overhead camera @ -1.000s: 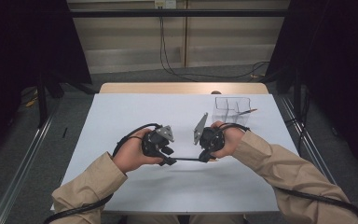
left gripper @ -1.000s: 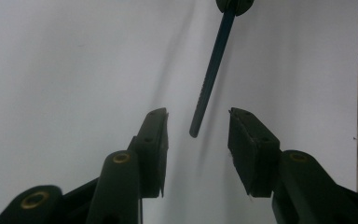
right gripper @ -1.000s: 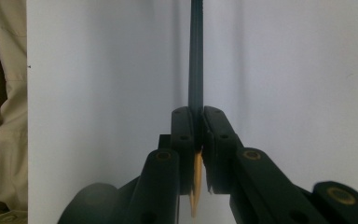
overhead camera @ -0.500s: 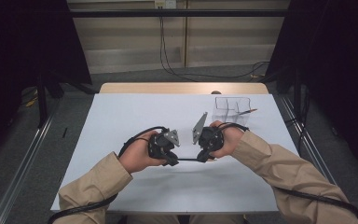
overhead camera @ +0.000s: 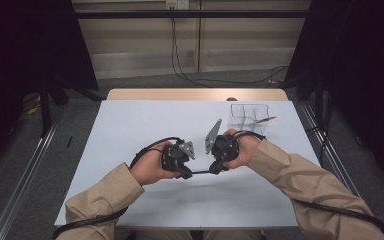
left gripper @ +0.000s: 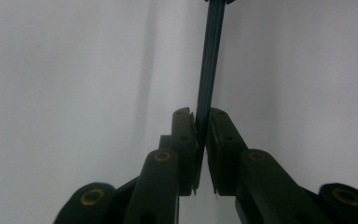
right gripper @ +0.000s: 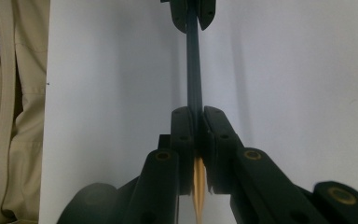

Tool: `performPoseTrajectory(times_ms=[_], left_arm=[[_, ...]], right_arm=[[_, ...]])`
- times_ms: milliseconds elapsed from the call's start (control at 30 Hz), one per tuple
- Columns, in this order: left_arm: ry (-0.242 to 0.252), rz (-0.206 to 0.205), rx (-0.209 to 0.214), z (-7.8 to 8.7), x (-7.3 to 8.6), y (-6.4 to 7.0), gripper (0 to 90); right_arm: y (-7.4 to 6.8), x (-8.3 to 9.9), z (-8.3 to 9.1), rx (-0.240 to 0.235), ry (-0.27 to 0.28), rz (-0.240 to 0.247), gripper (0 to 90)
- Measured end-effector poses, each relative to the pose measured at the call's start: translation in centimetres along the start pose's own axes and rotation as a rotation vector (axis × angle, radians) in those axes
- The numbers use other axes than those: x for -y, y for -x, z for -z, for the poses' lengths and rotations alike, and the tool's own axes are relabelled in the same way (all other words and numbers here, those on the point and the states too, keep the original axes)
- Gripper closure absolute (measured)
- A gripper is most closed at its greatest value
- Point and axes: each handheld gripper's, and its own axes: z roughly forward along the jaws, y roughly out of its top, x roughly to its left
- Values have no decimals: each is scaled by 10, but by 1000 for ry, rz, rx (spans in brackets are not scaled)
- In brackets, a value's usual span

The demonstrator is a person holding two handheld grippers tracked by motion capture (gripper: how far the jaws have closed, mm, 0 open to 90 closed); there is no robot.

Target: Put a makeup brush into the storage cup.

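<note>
The left hand-held gripper (overhead camera: 184, 172) is pinching one end of a dark pencil (overhead camera: 200, 172), jaws closed tight on it above the white tabletop (overhead camera: 130, 125). The right hand-held gripper (overhead camera: 215, 170) is clamping the other end, its wooden tip poking behind the jaws. A clear box (overhead camera: 250, 114) is sitting farther right.

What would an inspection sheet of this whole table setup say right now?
Surface: white table, bare in the middle.
Job's things: dark pencil with a wooden tip, held level between both grippers.
Clutter: clear tray at the far right, a pencil in it.
Grippers: left hand-held gripper and right hand-held gripper, each shut on one end.
Cables: black cable loops from the left one.
Surroundings: dark curtains, grey floor.
</note>
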Motion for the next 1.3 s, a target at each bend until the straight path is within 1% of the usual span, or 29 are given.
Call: performPoseTrajectory(times_ms=[33, 67, 100, 133, 200, 233, 267, 333, 367, 433, 500, 533, 567, 600, 633, 667, 700, 733, 800, 833, 867, 900, 967, 1033, 1067, 1133, 1167, 1233, 1300], left_arm=[[0, -1, 4, 0, 0, 1, 830], [-3, -12, 8, 0, 0, 1, 835], [-2, -7, 19, -1, 0, 2, 841], [-19, -11, 32, -1, 0, 2, 848], [-35, -8, 35, -3, -1, 3, 855], [-47, -21, 32, -3, -1, 3, 856], [-50, -23, 33, -2, -1, 4, 856], [-43, -18, 33, -3, 0, 4, 856], [-32, -3, 41, -3, 0, 5, 857], [-27, 2, 46, -3, 2, 4, 856], [-33, -5, 48, -3, 2, 4, 857], [-26, 0, 47, -3, 3, 4, 857], [-33, -8, 49, -3, 3, 4, 857], [-29, -6, 48, -3, 3, 4, 857], [-21, 9, 48, -3, 3, 5, 857], [-25, 3, 49, -3, 3, 4, 857], [-20, 5, 47, -2, 3, 4, 857], [-15, 11, 43, -2, 3, 4, 857], [-11, 10, 38, -2, 4, 3, 857], [-8, 12, 36, -2, 4, 3, 856], [-9, 9, 38, -1, 4, 3, 857], [-4, 15, 35, -1, 4, 3, 857], [-1, 17, 34, 0, 5, 2, 856], [2, 24, 31, 1, 6, 1, 857], [3, 25, 31, 1, 6, 1, 857], [5, 25, 33, 1, 7, 1, 857], [11, 34, 35, 0, 8, 1, 856], [19, 35, 29, 0, 9, 1, 857], [17, 38, 32, 0, 9, 1, 856]], right_arm=[[0, 0, 0, -3, 0, -4, 837], [1, 0, 0, -1, 6, 2, 837], [0, 0, 0, -6, 2, -1, 835], [1, 1, 0, -5, 9, 13, 830], [1, 0, 1, -11, 9, 7, 827], [1, -1, 0, -14, 20, 8, 828], [1, -1, 0, -13, 21, 5, 828], [1, -1, -1, -16, 19, 12, 827], [1, -1, -1, -14, 21, 5, 824], [1, 0, 0, -16, 22, 9, 817], [1, 0, 1, -7, 28, -2, 782], [1, 1, 2, -5, 36, -13, 777], [2, 1, 3, -2, 42, -12, 774], [2, 1, 3, -6, 46, -10, 759], [2, 2, 3, -3, 50, -16, 728], [2, 2, 3, 0, 53, -24, 697], [2, 3, 3, -2, 61, -28, 670], [2, 3, 4, 11, 60, -28, 643], [3, 5, 4, 21, 80, -36, 576], [4, 6, 4, 24, 87, -31, 546], [5, 7, 5, 27, 90, -38, 512], [5, 8, 6, 38, 98, -42, 469], [7, 9, 7, 43, 112, -50, 418], [8, 11, 7, 56, 138, -56, 322], [9, 12, 7, 66, 150, -57, 290], [9, 14, 8, 66, 166, -61, 268], [9, 14, 8, 71, 184, -65, 243], [10, 16, 10, 75, 208, -74, 203], [11, 17, 12, 84, 242, -86, 186]])
